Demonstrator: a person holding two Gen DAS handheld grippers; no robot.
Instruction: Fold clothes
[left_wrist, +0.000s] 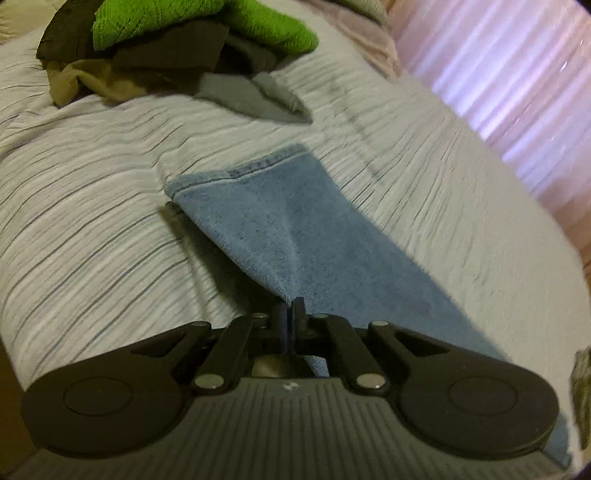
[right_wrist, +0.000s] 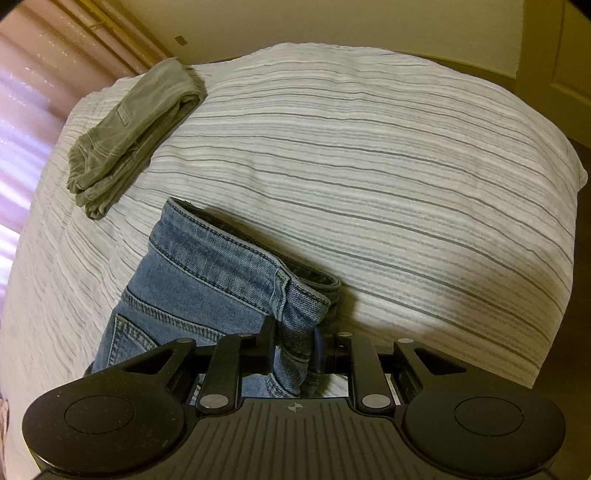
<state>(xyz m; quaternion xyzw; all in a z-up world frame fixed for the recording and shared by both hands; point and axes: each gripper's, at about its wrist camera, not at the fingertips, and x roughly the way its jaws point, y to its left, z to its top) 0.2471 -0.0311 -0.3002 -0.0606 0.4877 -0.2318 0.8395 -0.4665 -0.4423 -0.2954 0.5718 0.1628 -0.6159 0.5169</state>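
Observation:
A pair of light blue jeans lies on the striped bedspread. In the left wrist view, my left gripper (left_wrist: 290, 308) is shut on the hem end of a jeans leg (left_wrist: 295, 229), which stretches away from it over the bed. In the right wrist view, my right gripper (right_wrist: 293, 341) is shut on the waistband of the jeans (right_wrist: 207, 273), near a belt loop; the back pocket shows at the lower left. The middle of the jeans is hidden in both views.
A pile of unfolded clothes, green (left_wrist: 207, 22), black and tan, lies at the far end of the bed (left_wrist: 92, 206). Folded grey trousers (right_wrist: 129, 136) lie near the bed's far left corner. Pink curtains (left_wrist: 517, 85) hang beside the bed.

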